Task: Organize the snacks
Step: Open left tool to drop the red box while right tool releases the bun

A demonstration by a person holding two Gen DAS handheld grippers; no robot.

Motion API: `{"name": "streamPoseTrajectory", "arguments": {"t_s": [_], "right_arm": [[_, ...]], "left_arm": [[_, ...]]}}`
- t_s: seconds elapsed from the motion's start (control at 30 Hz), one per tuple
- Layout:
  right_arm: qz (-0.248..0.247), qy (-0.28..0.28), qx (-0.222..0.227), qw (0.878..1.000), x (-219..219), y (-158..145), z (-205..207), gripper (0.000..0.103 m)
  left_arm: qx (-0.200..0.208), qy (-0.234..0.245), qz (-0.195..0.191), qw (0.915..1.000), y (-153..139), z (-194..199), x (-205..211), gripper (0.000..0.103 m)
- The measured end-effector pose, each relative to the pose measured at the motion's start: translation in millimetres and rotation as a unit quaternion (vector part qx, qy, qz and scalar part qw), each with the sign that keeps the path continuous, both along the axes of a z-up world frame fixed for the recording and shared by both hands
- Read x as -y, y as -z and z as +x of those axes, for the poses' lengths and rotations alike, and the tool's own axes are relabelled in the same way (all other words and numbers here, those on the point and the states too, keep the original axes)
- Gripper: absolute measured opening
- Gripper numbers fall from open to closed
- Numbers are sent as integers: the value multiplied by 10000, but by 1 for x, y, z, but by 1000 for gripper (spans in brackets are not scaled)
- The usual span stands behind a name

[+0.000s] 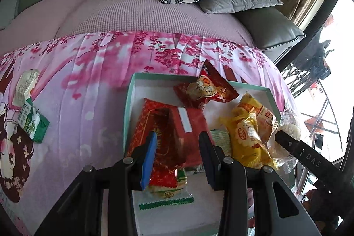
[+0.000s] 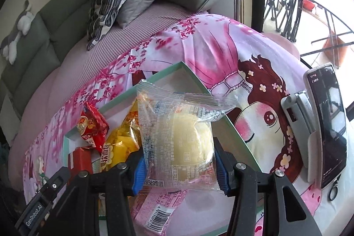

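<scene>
My right gripper (image 2: pixel 179 171) holds the soft, squishy bun (image 2: pixel 188 145) by its crinkly bag; left gripper (image 1: pixel 177 160) gapes wide over the box (image 1: pixel 129 103).

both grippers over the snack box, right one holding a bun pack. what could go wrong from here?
1. The right hand-held gripper pinches the clear bun pack across the soft bun; a tighter squeeze could crush it.
2. The teal box is already crowded with the yellow packs and the red packs; the bun may land on its rim and slide out.
3. The left hand-held gripper hangs close by, so the two could collide.
</scene>
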State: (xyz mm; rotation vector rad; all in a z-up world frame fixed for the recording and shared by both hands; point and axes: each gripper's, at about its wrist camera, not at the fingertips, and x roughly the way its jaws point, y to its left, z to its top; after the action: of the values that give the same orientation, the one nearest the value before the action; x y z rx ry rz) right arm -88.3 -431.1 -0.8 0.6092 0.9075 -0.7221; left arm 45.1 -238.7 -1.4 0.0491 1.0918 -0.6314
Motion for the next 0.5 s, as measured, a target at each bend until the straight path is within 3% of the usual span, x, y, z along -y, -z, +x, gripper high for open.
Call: {"name": "streamPoseTrajectory", "arguments": {"t_s": [0.23, 0.5], "right_arm": [[-196, -341, -244, 9989, -10, 1, 10, 56], [-124, -552, -195, 9982, -17, 3, 16, 58]], "left_arm": [[-115, -255, 131, 9995, 2, 2, -16, 41], [-288, -514, 65, 9982, 3, 5, -38, 41]]}}
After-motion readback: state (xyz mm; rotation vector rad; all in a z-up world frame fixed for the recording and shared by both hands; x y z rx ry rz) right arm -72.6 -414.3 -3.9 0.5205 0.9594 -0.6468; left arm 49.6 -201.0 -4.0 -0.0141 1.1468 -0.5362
